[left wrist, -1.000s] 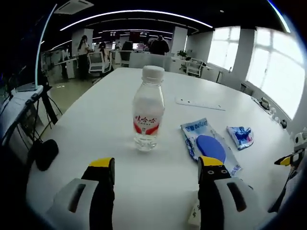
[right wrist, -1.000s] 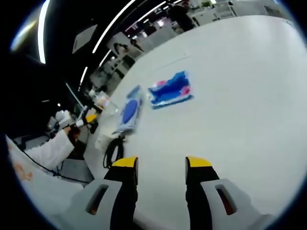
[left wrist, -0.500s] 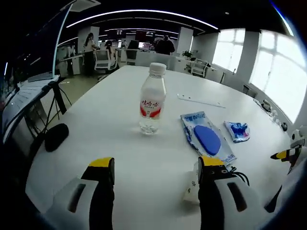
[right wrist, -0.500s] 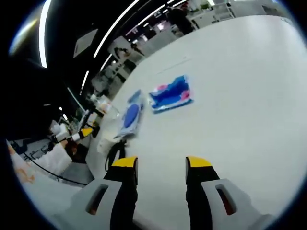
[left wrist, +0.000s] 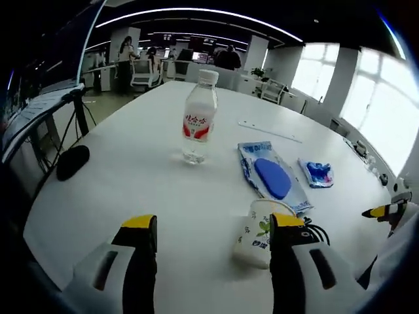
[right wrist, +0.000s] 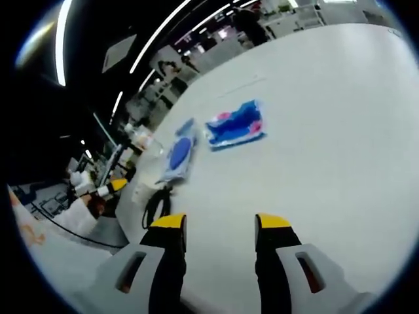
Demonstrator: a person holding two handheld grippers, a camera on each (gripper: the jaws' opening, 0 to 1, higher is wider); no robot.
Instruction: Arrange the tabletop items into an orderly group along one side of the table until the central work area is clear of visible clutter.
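Nearest us, left gripper [left wrist: 213, 229]: at the bottom of the left gripper view we see its two black jaws with yellow tips standing wide apart over the white table [left wrist: 131, 176], with nothing between them.
Paper cup: just beyond the left gripper's right-hand jaw we find a white paper cup with a green leaf print [left wrist: 258, 232], lying on its side on the table; the jaw tip overlaps it in the view, and we cannot tell whether they touch.
Black cable: we see a small coil of black cable [left wrist: 319, 230] beside the cup, partly hidden by the jaw.
Nearest us, right gripper [right wrist: 220, 222]: in the right gripper view we see its yellow-tipped jaws parted and holding nothing, above bare white tabletop [right wrist: 327, 131].
Blue pouch: farther out we see a flat clear plastic pouch with a blue oval pad inside [left wrist: 272, 178], lying flat; in the right gripper view it sits near the table edge [right wrist: 177, 156], with the cable [right wrist: 154, 206] nearer us.
Small packet: we see a small blue and pink wrapper [left wrist: 316, 174] just beside the pouch, apart from it; in the right gripper view it lies flat [right wrist: 234, 124].
Water bottle: we see a clear plastic bottle with a white cap and red label [left wrist: 198, 118] standing upright, left of the pouch.
Table edge: we see a dark rounded object [left wrist: 72, 161] off the left side.
Far end: we see a thin white strip [left wrist: 270, 131] lying flat on the table.
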